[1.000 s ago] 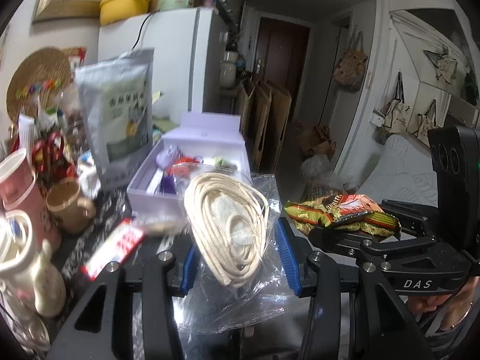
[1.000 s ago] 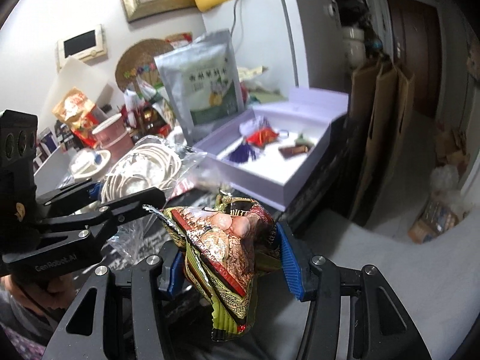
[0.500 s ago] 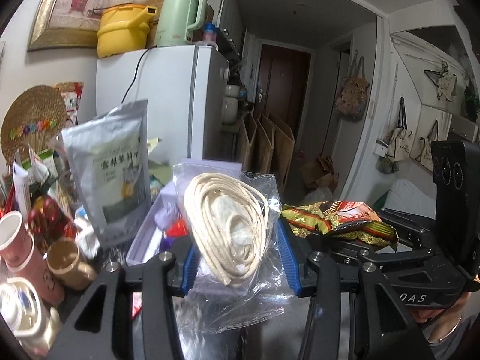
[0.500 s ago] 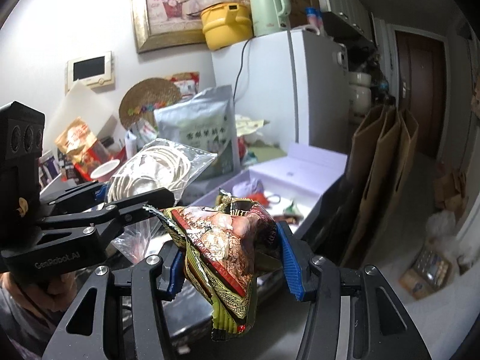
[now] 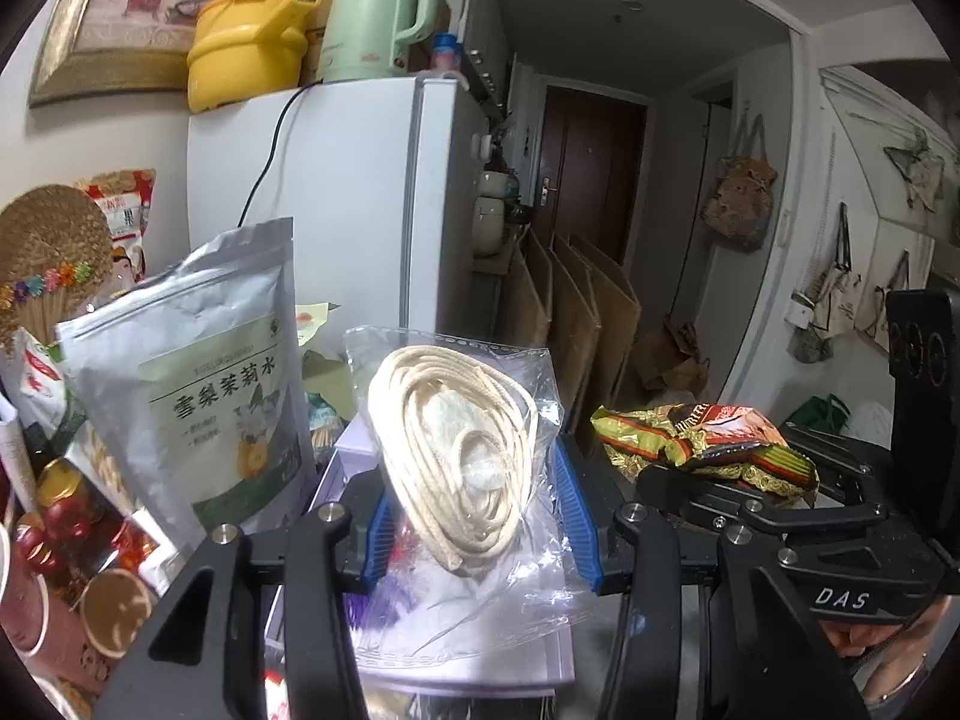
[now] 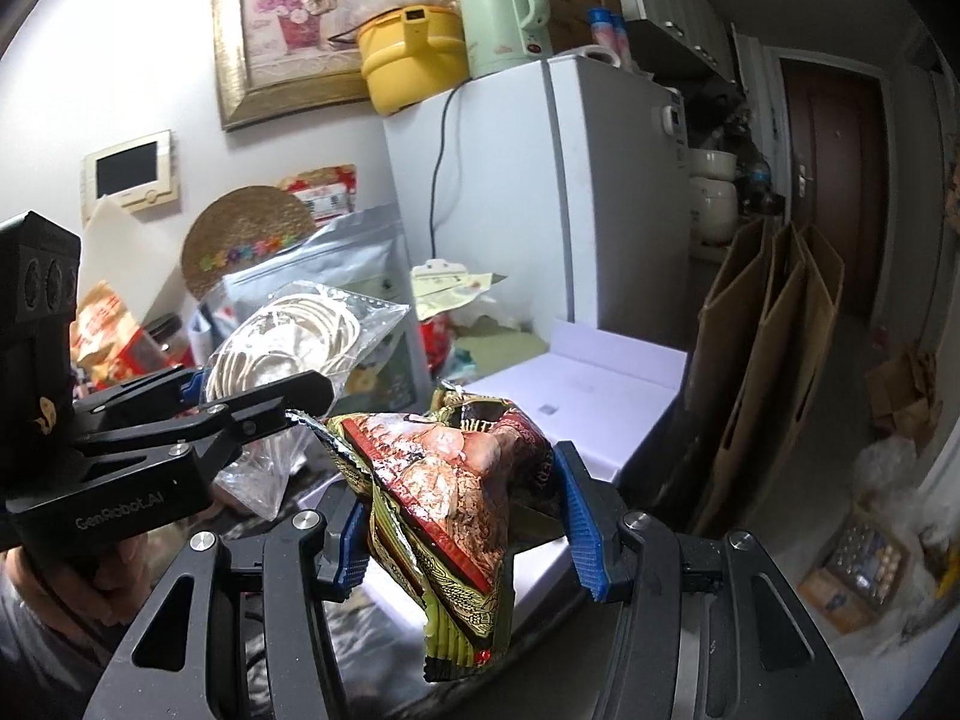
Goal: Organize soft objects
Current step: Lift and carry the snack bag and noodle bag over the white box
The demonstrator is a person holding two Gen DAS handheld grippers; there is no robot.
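**Mia:** What is the room like?

**Ben:** It is a small, crowded home. A white fridge (image 5: pixel 360 192) stands at the back with a yellow pot (image 5: pixel 246 54) and a green kettle (image 5: pixel 378 6) on top. A dark door (image 5: pixel 588 168) is down the hall, and brown paper bags (image 5: pixel 576 324) lean beside the fridge.

**Mia:** What is on the table?

**Ben:** Lots of stuff. A big silver pouch (image 5: pixel 198 378) stands upright toward the left edge. A pale purple box (image 6: pixel 576 396) lies open near the right edge, close to the fridge. Cups and red packets crowd the left corner.

**Mia:** What is the left claw (image 5: pixel 474 516) doing?

**Ben:** Its two blue pads (image 5: pixel 573 516) are pressed in on a clear plastic bag of rope (image 5: pixel 456 450). The rope is cream and wound in a coil. The bag is up in the air, above the purple box, not touching the table.

**Mia:** And the right claw (image 6: pixel 462 540)?

**Ben:** It is squeezed on a crinkly snack packet (image 6: pixel 456 498), red, gold and green. The packet sticks up between the pads and also hangs down below them. It is in the air too, over the near edge of the purple box.

**Mia:** Are the two claws close?

**Ben:** Yes, side by side. From the right camera, the tip of the left claw looks to be just beside the snack packet. I cannot tell if they touch.
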